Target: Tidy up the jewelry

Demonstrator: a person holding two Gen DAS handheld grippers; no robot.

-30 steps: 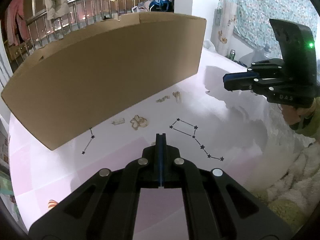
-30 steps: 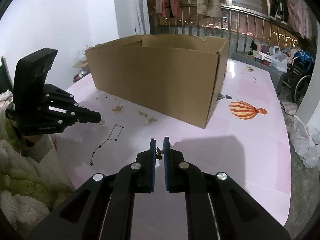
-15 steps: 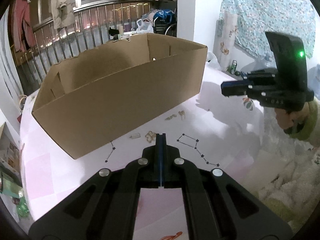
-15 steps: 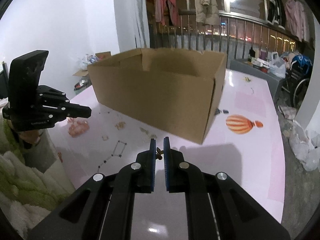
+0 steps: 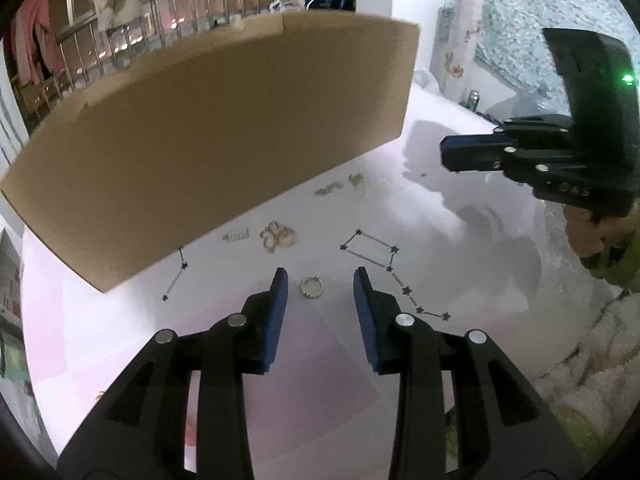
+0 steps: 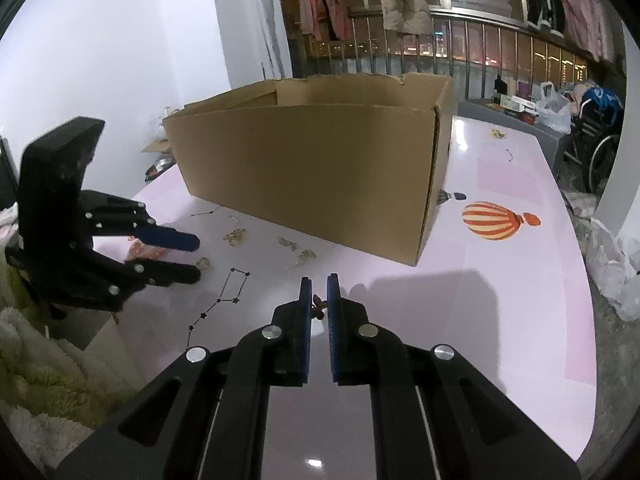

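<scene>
- Left wrist view: the left gripper is seen with its jaws opening; a small gold ring is laid on the pink bench between the blue pads, untouched by either.
- More gold jewelry is scattered beyond it: a cluster of rings, a small comb-like piece, and two further pieces near the cardboard box.
- Right wrist view: the right gripper is closed on a small butterfly charm, held clear of the bench.
- An open top is shown on the cardboard box, which is stood on the bench.
</scene>
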